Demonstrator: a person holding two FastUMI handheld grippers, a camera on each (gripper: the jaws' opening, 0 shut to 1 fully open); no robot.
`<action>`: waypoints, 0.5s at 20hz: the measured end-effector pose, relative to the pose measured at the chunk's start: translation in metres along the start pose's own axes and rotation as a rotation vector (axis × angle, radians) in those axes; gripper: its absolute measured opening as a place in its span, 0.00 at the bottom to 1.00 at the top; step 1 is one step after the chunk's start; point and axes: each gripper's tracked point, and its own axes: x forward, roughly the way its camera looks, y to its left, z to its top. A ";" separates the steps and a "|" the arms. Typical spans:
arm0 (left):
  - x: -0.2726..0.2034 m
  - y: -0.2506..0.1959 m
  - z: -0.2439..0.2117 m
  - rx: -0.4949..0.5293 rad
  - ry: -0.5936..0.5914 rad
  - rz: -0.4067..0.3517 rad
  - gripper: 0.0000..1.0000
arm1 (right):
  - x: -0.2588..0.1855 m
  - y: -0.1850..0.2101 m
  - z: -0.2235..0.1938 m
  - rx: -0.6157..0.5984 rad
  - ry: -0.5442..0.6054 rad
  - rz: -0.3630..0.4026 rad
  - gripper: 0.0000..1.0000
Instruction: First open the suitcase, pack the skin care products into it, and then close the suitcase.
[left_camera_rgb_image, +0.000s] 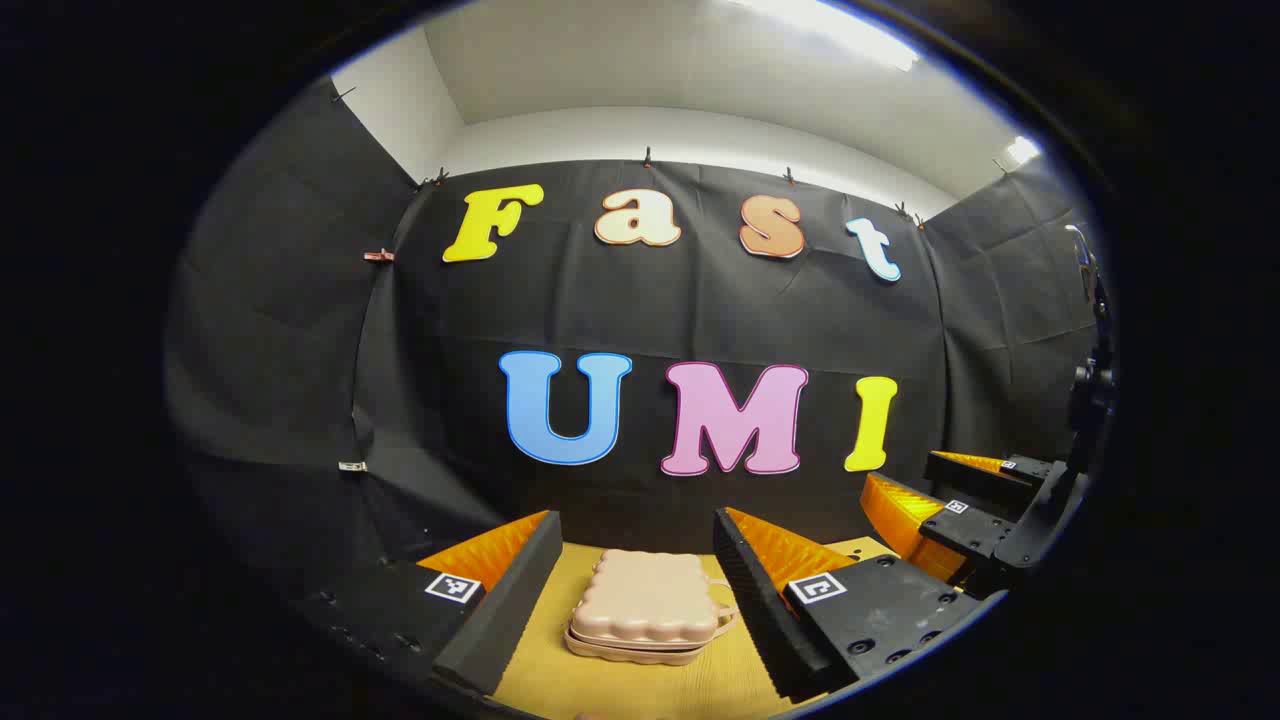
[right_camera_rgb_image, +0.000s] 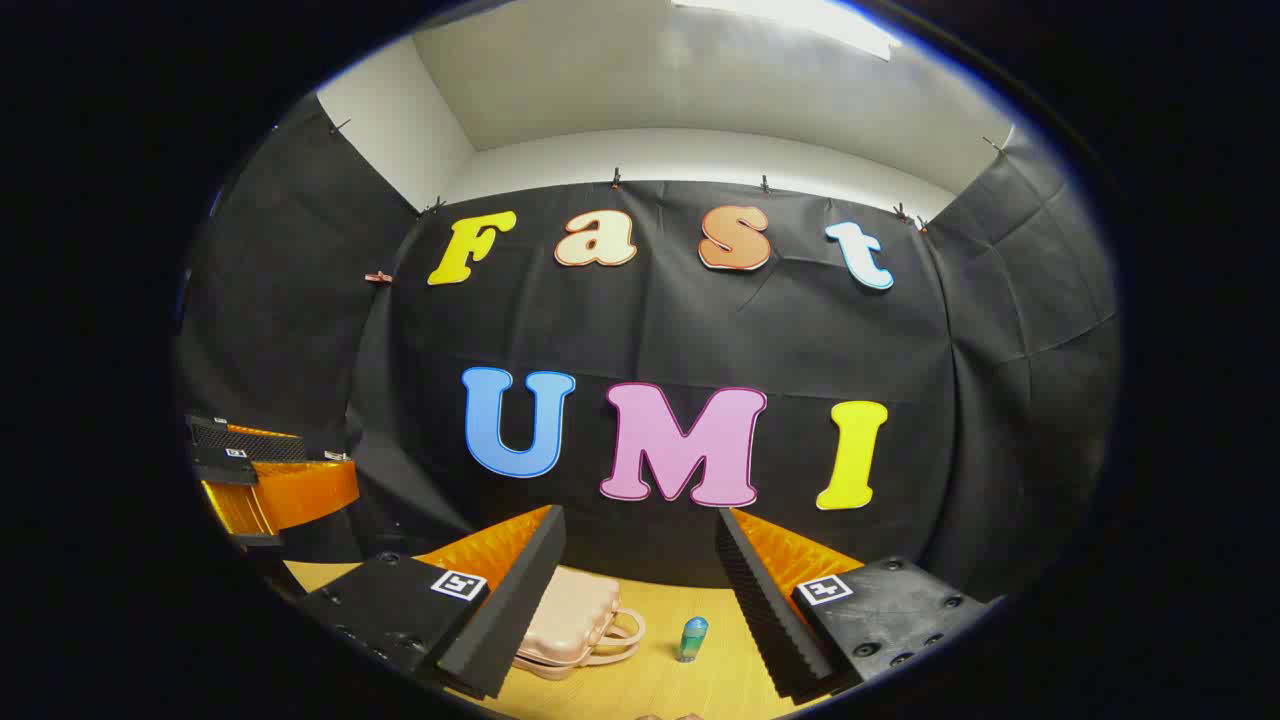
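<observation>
A small pink suitcase (left_camera_rgb_image: 648, 608) with a wavy edge lies flat and closed on the wooden table (left_camera_rgb_image: 560, 680), its handle pointing right. My left gripper (left_camera_rgb_image: 640, 600) hovers open above the near side of it, fingers spread wider than the case. In the right gripper view the same suitcase (right_camera_rgb_image: 570, 620) lies left of centre, partly behind the left finger. A small blue-green skin care bottle (right_camera_rgb_image: 692, 639) stands upright to its right. My right gripper (right_camera_rgb_image: 645, 600) is open, with the bottle between its fingers but farther off. The right gripper (left_camera_rgb_image: 960, 510) also appears at the right edge of the left gripper view.
The black cloth wall closes the back and sides of the booth. The left gripper (right_camera_rgb_image: 265, 480) appears at the left edge of the right gripper view. Bare wooden tabletop (right_camera_rgb_image: 640, 690) lies around the suitcase and bottle.
</observation>
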 end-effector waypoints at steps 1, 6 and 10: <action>0.001 -0.001 0.000 -0.001 0.002 -0.004 0.96 | 0.001 -0.002 0.000 0.001 0.002 -0.004 0.96; 0.022 -0.007 -0.005 -0.020 0.030 -0.008 0.96 | 0.012 -0.013 -0.007 0.003 0.009 -0.015 0.96; 0.041 -0.006 -0.006 -0.033 0.048 0.019 0.96 | 0.032 -0.020 -0.013 0.022 0.031 -0.004 0.96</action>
